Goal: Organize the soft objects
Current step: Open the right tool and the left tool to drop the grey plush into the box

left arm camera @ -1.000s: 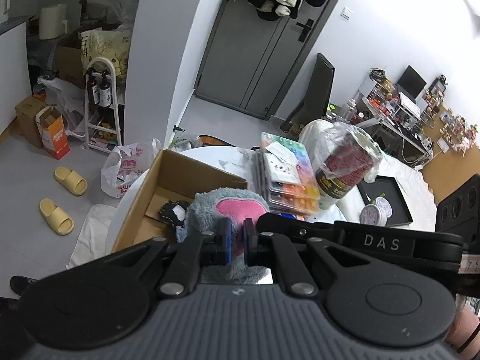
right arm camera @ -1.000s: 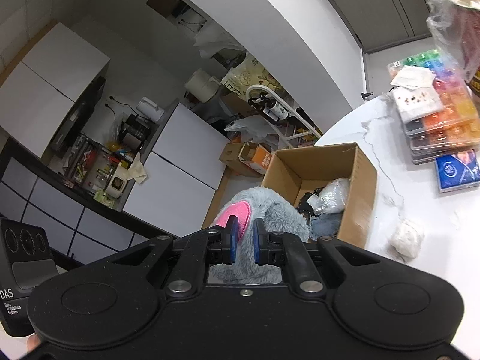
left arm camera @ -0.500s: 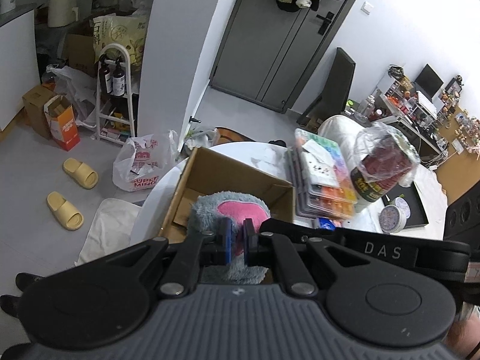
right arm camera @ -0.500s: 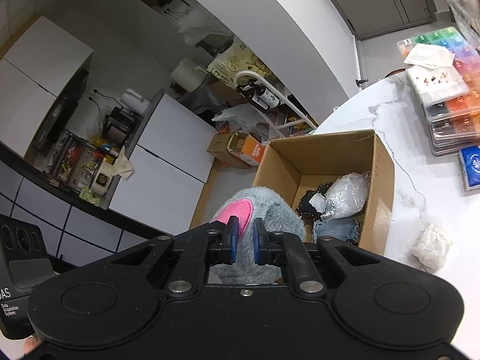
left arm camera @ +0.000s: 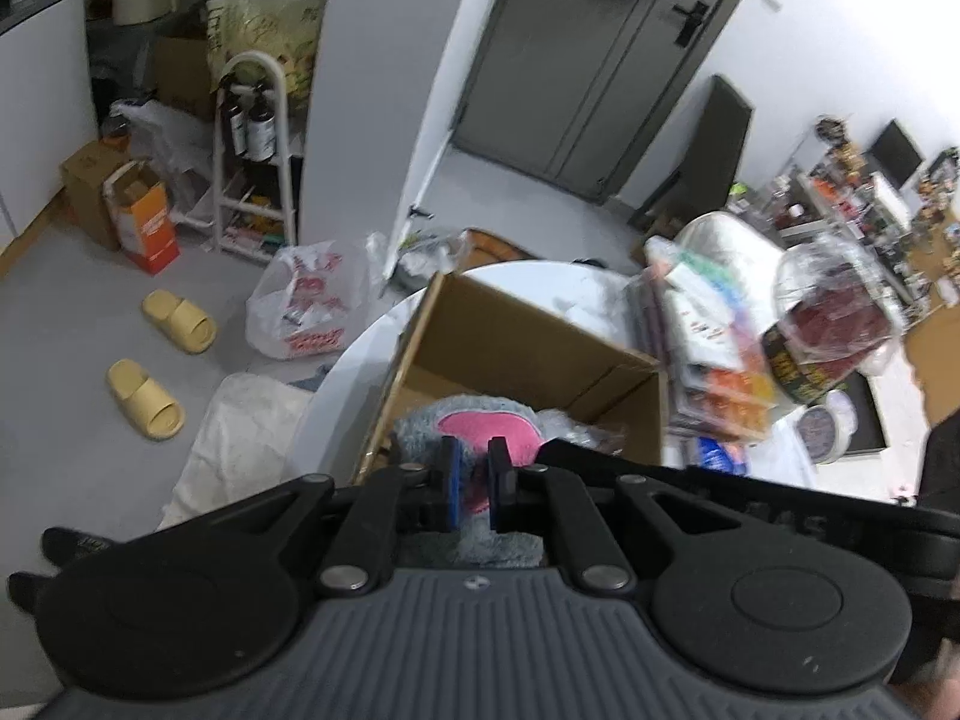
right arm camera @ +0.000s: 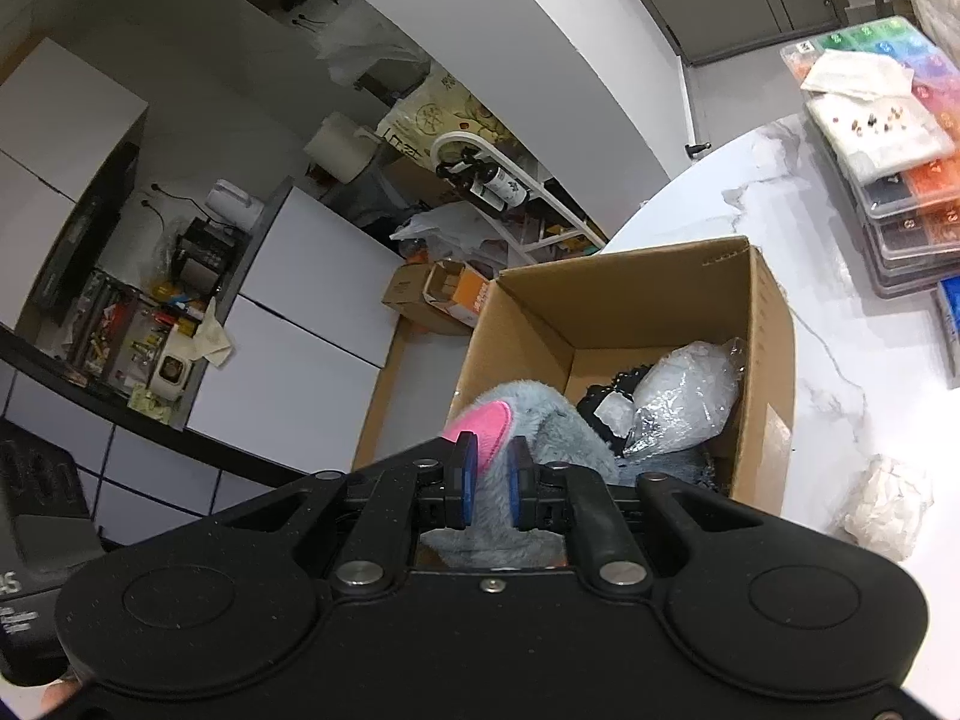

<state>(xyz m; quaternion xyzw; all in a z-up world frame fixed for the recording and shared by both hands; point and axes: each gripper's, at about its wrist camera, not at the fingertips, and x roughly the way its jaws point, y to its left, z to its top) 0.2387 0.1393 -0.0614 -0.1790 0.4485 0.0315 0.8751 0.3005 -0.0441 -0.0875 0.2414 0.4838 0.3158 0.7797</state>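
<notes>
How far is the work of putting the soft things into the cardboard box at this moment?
Done: a clear plastic bag and a black item lie in the cardboard box. In hand: the left gripper and right gripper each pinch the grey plush toy over the box. Left: a white crumpled lump lies on the table.

Both tools have carried the grey plush toy (right arm camera: 540, 420) forward; it now hangs over the cardboard box (right arm camera: 774, 360).

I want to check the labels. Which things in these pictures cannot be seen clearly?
- Plush toy: lower part hidden by the right gripper and left gripper.
- Box floor: left view, blocked by toy.
- Jar: left view, blurred.
- Blue pack: right view, cut by edge.
</notes>
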